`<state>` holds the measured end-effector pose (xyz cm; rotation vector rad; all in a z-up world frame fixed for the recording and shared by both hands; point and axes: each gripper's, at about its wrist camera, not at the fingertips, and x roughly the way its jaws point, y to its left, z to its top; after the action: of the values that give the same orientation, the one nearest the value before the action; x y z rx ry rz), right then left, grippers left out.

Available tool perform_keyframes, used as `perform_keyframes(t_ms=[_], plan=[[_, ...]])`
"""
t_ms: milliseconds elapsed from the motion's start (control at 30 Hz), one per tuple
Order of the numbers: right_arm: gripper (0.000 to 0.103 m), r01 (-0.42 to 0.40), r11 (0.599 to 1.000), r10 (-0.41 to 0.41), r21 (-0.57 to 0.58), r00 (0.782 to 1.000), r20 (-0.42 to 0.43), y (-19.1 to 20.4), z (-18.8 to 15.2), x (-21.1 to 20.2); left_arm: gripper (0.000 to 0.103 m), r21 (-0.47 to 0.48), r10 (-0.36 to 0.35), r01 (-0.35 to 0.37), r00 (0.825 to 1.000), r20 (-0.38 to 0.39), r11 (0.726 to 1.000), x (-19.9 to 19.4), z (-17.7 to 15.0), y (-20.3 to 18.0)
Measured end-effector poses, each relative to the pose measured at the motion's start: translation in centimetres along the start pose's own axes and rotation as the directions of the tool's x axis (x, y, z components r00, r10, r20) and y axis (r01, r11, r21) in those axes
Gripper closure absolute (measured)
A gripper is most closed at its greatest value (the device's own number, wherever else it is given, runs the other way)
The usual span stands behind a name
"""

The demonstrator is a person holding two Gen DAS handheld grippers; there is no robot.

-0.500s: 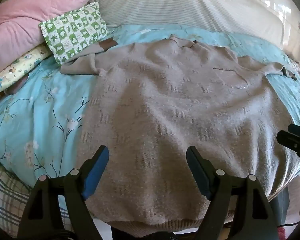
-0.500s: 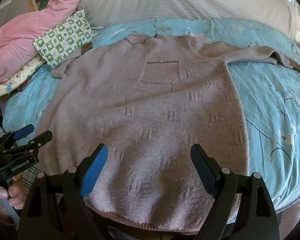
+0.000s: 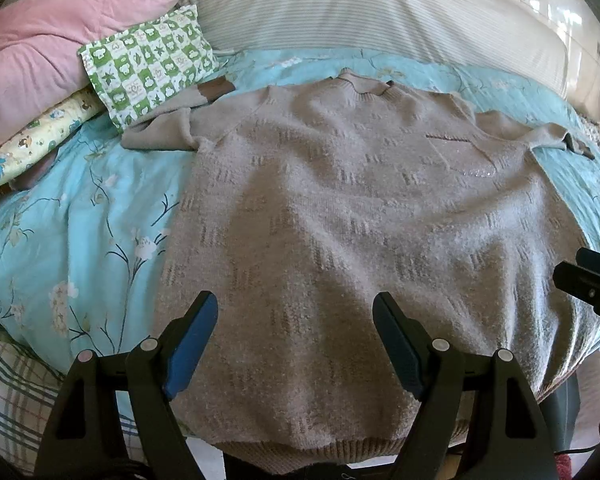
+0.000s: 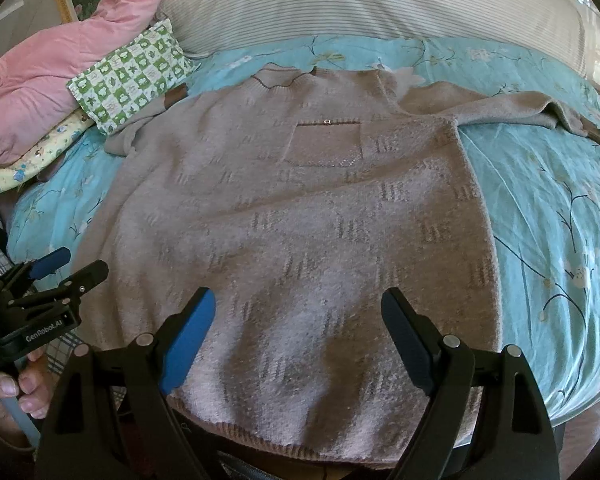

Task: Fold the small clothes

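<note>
A beige knitted sweater (image 3: 340, 208) lies spread flat, front up, on a light blue flowered bedspread (image 3: 72, 216). It also shows in the right wrist view (image 4: 300, 216), with a chest pocket (image 4: 326, 142). Both sleeves are stretched out to the sides. My left gripper (image 3: 296, 320) is open and empty, above the hem on the sweater's left side. My right gripper (image 4: 298, 320) is open and empty, above the hem on the right side. Each gripper shows at the edge of the other's view: the right one (image 3: 588, 280), the left one (image 4: 60, 272).
A green checked pillow (image 3: 148, 64), a pink quilt (image 3: 48, 40) and a yellow printed cloth (image 3: 32, 140) lie at the back left. A striped bolster (image 3: 380, 12) runs along the headboard. The sweater's hem hangs over the bed's near edge (image 3: 308, 448).
</note>
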<state>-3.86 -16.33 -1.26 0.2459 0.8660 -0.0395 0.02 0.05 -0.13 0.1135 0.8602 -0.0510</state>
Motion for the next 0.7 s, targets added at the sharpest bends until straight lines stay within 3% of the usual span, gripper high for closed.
perform_keyframes(t_ms=[400,433,567,667,700], plan=[[0.018,-0.004,1.000,0.004,0.005,1.000,-0.012,0.20,-0.15,0.15,0.022,0.007,0.002,-0.002,1.000,0.003,1.000,-0.30,0.10,-0.01],[0.018,-0.044,0.998,0.046,0.046,0.997,-0.060,-0.54,-0.58,0.25,0.022,0.008,0.000,0.000,1.000,0.003,1.000,-0.32,0.11,0.03],[0.018,-0.058,0.996,0.064,0.066,0.994,-0.089,-0.42,-0.50,0.26,0.022,0.010,0.000,0.000,1.000,-0.001,1.000,-0.38,0.15,0.13],[0.018,-0.058,0.996,0.064,0.064,0.994,-0.088,-0.28,-0.48,0.30,0.022,0.006,-0.004,0.004,1.000,-0.001,1.000,-0.30,0.10,0.08],[0.018,-0.027,0.999,0.029,0.029,0.998,-0.048,-0.23,-0.51,0.34,0.022,0.004,-0.007,0.007,1.000,-0.004,1.000,-0.29,0.14,0.12]])
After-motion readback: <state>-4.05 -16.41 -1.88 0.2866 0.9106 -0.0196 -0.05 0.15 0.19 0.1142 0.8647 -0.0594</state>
